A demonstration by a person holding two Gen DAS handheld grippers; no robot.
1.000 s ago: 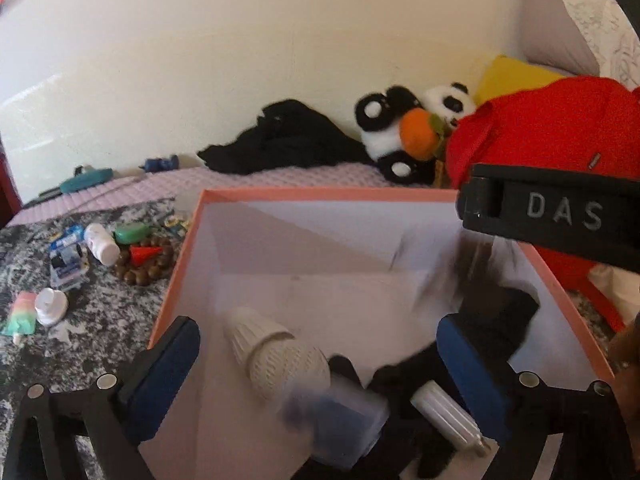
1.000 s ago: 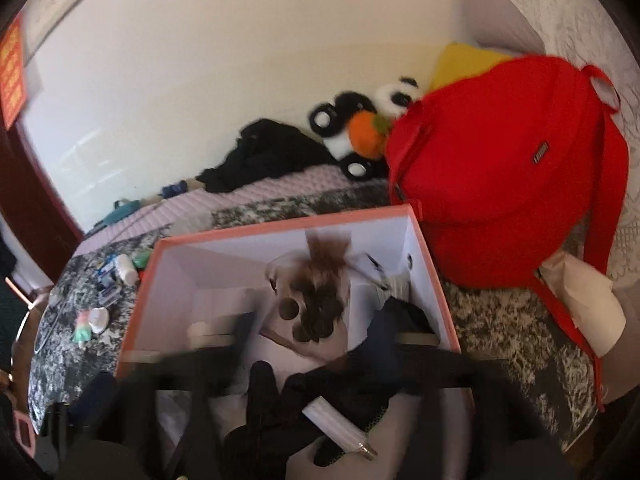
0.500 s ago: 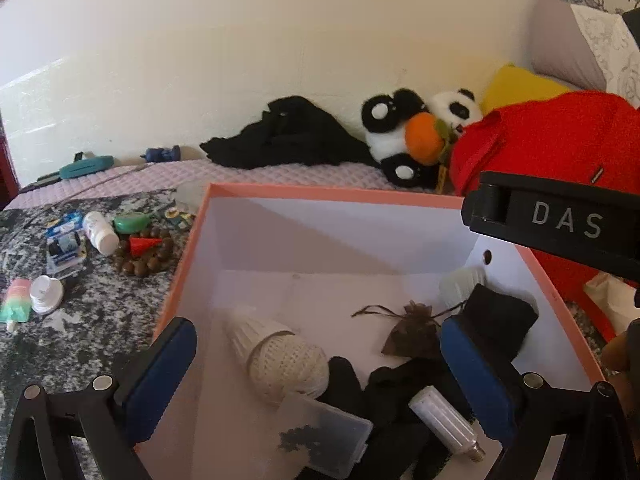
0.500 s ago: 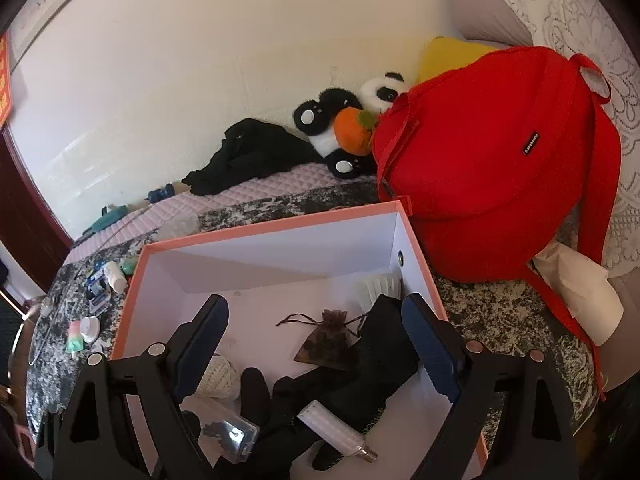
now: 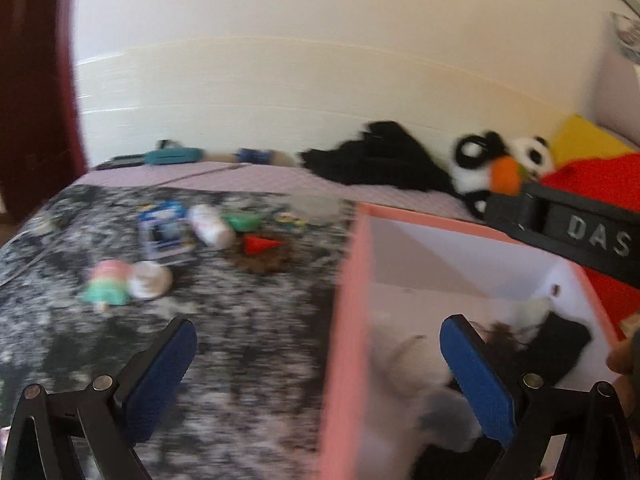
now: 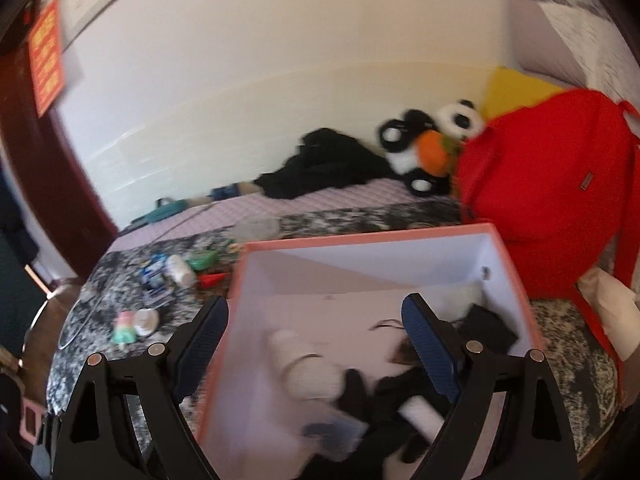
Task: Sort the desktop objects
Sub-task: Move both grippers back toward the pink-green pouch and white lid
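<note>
A pink-rimmed white box (image 5: 346, 280) (image 6: 360, 242) stands on the speckled desk and holds a ball of white yarn (image 6: 308, 368), a brown pouch (image 6: 404, 354), black cloth (image 6: 486, 328), a white tube (image 6: 420, 414) and a clear case (image 6: 336, 434). Left of it lie a white bottle (image 5: 210, 226), a green item (image 5: 242, 221), a red cone (image 5: 260, 245), brown beads (image 5: 264, 264), a blue-white packet (image 5: 164, 230), a pastel toy (image 5: 108, 288) and a white cap (image 5: 150, 280). My left gripper (image 5: 318, 376) is open over the box's left wall. My right gripper (image 6: 316, 344) is open above the box, empty.
A red backpack (image 6: 560, 192) stands right of the box, with a panda plush (image 6: 432, 148) and black clothes (image 6: 320, 164) behind. A teal tool (image 5: 172, 156) lies at the back on the pink mat (image 5: 224, 178). The desk's left edge drops off.
Both grippers have swung left; the loose items on the desk now sit nearer the middle of each view. The brown pouch was dropped in the box a second ago. Both views are blurred by motion.
</note>
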